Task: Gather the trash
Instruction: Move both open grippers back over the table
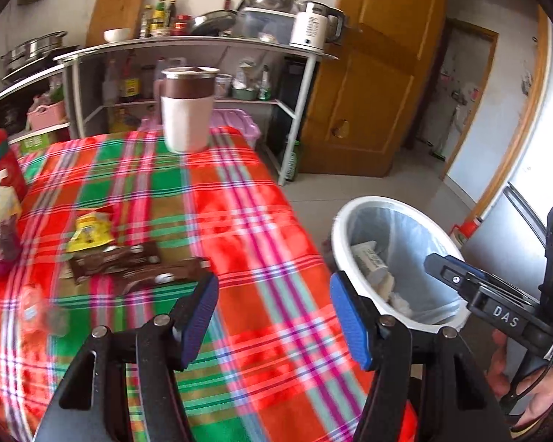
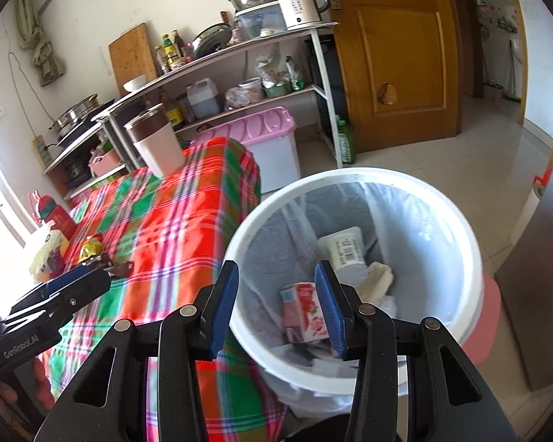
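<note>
- Trash left on the counter: a crinkled yellow wrapper [image 1: 90, 230] and a flat, glossy brown wrapper [image 1: 129, 263], touching each other, lying on the cloth near the counter's left side.
- A round white bin [image 2: 354, 276] with a thin translucent liner stands on the floor just beside the counter; inside lie a pink carton [image 2: 302, 311], a white tub [image 2: 346, 248] and crumpled paper.
- The left hand-held gripper [image 1: 274, 316], ribbed blue pads apart and empty, hovers over the cloth.
- The right hand-held gripper [image 2: 276, 304], pads apart with nothing gripped, hangs over the bin's mouth.
- The counter [image 1: 239, 221] wears a woven red, green and pink plaid cloth.
- A cylindrical white mug [image 1: 188, 110] with a brown band stands at the far edge.
</note>
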{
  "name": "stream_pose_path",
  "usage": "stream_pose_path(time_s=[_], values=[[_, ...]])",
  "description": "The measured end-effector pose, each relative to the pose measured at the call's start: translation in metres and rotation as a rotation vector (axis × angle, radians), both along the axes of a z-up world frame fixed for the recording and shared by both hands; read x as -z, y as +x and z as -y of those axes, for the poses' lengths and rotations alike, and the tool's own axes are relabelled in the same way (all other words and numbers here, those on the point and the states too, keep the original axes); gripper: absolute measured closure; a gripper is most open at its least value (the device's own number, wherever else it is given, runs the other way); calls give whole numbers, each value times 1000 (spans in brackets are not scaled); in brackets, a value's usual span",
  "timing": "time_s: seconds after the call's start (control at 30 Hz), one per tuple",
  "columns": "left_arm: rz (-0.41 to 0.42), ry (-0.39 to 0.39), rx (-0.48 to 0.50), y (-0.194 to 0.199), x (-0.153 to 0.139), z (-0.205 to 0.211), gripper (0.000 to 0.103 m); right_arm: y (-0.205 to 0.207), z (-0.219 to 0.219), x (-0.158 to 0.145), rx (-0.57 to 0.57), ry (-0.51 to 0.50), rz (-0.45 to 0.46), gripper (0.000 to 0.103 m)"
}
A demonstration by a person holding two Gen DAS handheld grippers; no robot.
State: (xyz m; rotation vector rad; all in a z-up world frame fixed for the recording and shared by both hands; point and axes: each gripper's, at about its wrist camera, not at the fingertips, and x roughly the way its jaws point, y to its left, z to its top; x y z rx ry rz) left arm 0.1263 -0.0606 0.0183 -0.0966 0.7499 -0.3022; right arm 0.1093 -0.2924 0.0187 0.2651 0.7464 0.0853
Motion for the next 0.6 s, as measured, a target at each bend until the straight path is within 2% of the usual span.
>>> stream_pose_path(time_s=[0.33,0.6], values=[[18,13,-194,-17,5,-79,36,8,-50,1,-100,4,0,58],[-5,-1,-288,-25,14,-130,34,15,-84,6,-168,-8,-8,58]])
